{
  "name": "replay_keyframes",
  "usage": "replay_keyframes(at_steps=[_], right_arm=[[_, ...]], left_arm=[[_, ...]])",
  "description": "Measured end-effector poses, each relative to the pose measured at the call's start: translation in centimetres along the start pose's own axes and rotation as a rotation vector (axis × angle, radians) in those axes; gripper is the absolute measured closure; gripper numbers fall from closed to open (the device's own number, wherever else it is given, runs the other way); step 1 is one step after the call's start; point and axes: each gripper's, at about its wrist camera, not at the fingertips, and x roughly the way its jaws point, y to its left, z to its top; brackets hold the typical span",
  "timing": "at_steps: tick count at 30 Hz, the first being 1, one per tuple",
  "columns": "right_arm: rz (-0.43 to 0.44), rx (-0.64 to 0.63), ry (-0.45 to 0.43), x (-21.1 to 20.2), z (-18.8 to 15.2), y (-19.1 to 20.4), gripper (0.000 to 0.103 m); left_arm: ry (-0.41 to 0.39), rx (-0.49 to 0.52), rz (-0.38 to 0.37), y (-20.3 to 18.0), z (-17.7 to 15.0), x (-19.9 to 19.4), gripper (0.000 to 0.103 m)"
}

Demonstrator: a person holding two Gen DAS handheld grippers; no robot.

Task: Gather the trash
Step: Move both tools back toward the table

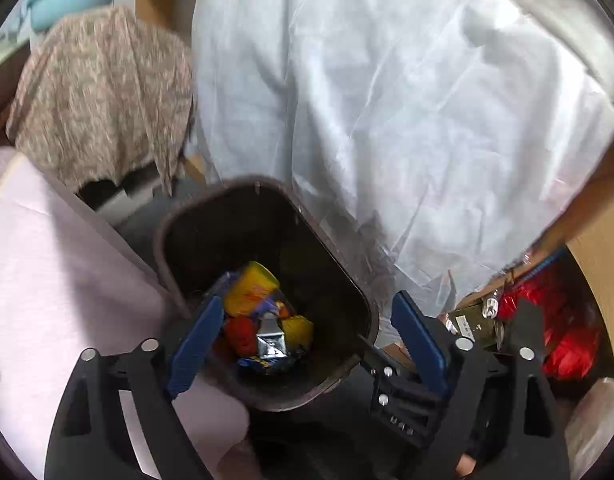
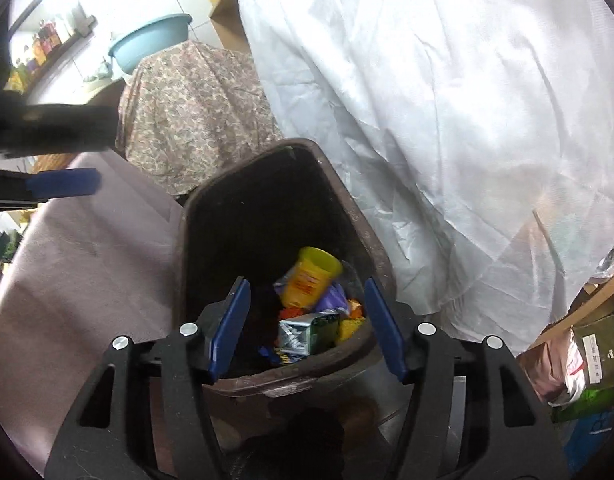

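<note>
Right wrist: one brown bin (image 2: 285, 374), one yellow tub (image 2: 313, 280), one silver carton (image 2: 303, 334) inside; both grippers' fingers spread, empty.

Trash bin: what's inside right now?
Brown bin holds a yellow cup, a silver-green carton, and orange and blue wrappers. Anything beneath that pile is hidden.

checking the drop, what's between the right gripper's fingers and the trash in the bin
Nothing: in the right wrist view the open right gripper hangs over the bin, trash below.
</note>
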Motion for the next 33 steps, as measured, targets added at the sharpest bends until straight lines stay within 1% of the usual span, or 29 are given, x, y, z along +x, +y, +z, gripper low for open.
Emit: replay_keyframes(at_steps=[3, 7, 9, 12, 16, 19, 22, 27, 30, 33], right_arm=[[0.034, -0.024, -0.01, -0.8, 0.4, 0.9, 0.043], [0.101, -0.04, -0.01, -1.8, 0.8, 2.8, 0.043], [0.131, -0.058, -0.01, -2.3, 1.0, 3.8, 0.043], [0.197, -0.11, -0.012, -3.3, 1.3, 6.4, 0.043], [0.283, -0.213, -0.013, -4.8, 1.8, 10.7, 0.043], [0.382, -0.301, 0.006, -5.5, 2.0, 14.7, 0.043], [0.439, -0.388, 0.031, -5.7, 2.0, 18.2, 0.043], [0.5, -0.551, 0.074, -5.7, 1.8, 24.2, 0.043], [0.503, -0.631, 0.092, -5.3, 1.6, 27.3, 0.043], [0.5, -0.735, 0.109, -4.7, 1.1, 30.4, 0.043]], left_arm=[[-0.047, 0.006, 0.014, 0.8, -1.1, -2.9, 0.015], [-0.115, -0.018, 0.048, 2.9, -2.9, -6.6, 0.011], [-0.141, -0.034, 0.074, 4.2, -3.9, -8.3, 0.011], [-0.166, -0.098, 0.112, 6.9, -5.8, -10.7, 0.011], [-0.187, -0.189, 0.153, 10.5, -7.9, -13.5, 0.011], [-0.203, -0.256, 0.175, 13.1, -9.6, -15.4, 0.011], [-0.211, -0.308, 0.216, 15.5, -11.6, -17.2, 0.011], [-0.22, -0.38, 0.284, 19.1, -14.5, -19.4, 0.011], [-0.211, -0.41, 0.325, 20.7, -16.0, -20.0, 0.011], [-0.212, -0.434, 0.336, 22.0, -17.0, -20.6, 0.011]])
